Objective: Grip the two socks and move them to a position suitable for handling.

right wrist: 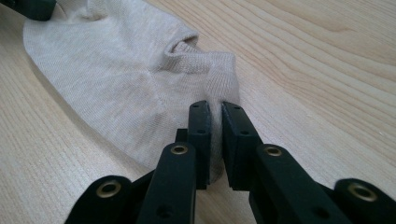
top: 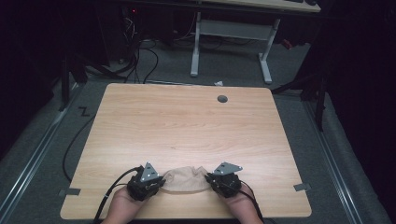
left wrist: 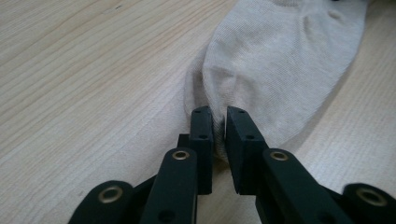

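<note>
A beige ankle sock lies flat on the wooden table close to its front edge, stretched between my two grippers. My left gripper holds the sock's left end. In the left gripper view its jaws stand nearly together, pinching a fold of the sock. My right gripper holds the right end. In the right gripper view its jaws clamp the cuff edge of the sock, just below the sock's opening. Both hands rest at the table's front edge.
A round grey cable hole sits near the table's far edge. Bare wood stretches from the sock to that edge. Beyond the table stand a white desk frame and cables on the floor.
</note>
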{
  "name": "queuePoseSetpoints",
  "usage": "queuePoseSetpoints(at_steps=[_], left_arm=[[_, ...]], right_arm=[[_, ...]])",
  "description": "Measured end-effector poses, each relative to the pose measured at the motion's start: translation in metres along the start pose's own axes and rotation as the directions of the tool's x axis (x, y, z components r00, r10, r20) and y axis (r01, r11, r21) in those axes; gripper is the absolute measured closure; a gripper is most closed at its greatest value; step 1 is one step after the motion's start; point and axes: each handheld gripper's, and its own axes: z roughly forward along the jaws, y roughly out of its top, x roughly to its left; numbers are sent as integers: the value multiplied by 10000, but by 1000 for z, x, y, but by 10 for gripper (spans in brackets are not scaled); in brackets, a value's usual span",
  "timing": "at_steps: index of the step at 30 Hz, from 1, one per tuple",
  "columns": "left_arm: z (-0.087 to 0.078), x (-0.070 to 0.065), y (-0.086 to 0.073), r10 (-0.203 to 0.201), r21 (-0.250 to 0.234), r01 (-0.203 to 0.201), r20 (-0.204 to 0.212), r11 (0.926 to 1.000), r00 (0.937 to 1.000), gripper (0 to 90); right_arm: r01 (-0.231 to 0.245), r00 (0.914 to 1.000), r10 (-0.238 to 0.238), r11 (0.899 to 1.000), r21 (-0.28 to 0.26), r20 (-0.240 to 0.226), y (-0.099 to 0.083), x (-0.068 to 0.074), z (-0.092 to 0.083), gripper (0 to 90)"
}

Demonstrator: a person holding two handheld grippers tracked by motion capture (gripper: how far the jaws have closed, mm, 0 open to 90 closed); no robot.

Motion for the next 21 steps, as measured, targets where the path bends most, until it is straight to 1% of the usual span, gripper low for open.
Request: queuePoseSetpoints(at_steps=[1, 6, 8, 9, 11, 14, 21], left_arm=[[-1, 5, 1, 578, 202, -574, -185, 9981, 9982, 798], [2, 10, 2, 478, 128, -474, -386, 9988, 9981, 762], [4, 12, 4, 621, 122, -614, -649, 9980, 9960, 751], [4, 14, 4, 633, 114, -626, -702, 9980, 9955, 745], [6, 17, 5, 524, 65, -521, -718, 9986, 9960, 736], [8, 21, 5, 468, -29, -472, -757, 9989, 9960, 722], [8, 24, 5, 323, -146, -337, -833, 9993, 9960, 670]], right_arm=[[-13, 10000, 13, 10000, -32, 8, 0, 0, 0, 819], [-32, 10000, 32, 10000, -56, 26, 0, -1, 1, 809], [-27, 10000, 27, 9999, -112, 31, 1, -2, 3, 805], [-21, 10000, 21, 10000, -80, 26, 1, -2, 3, 802], [-27, 10000, 28, 10000, -93, 81, 2, -2, 5, 801], [-14, 9999, 16, 9999, -132, 141, 4, -3, 7, 794], [-211, 9997, 214, 9995, -229, 121, 5, -5, 9, 771]])
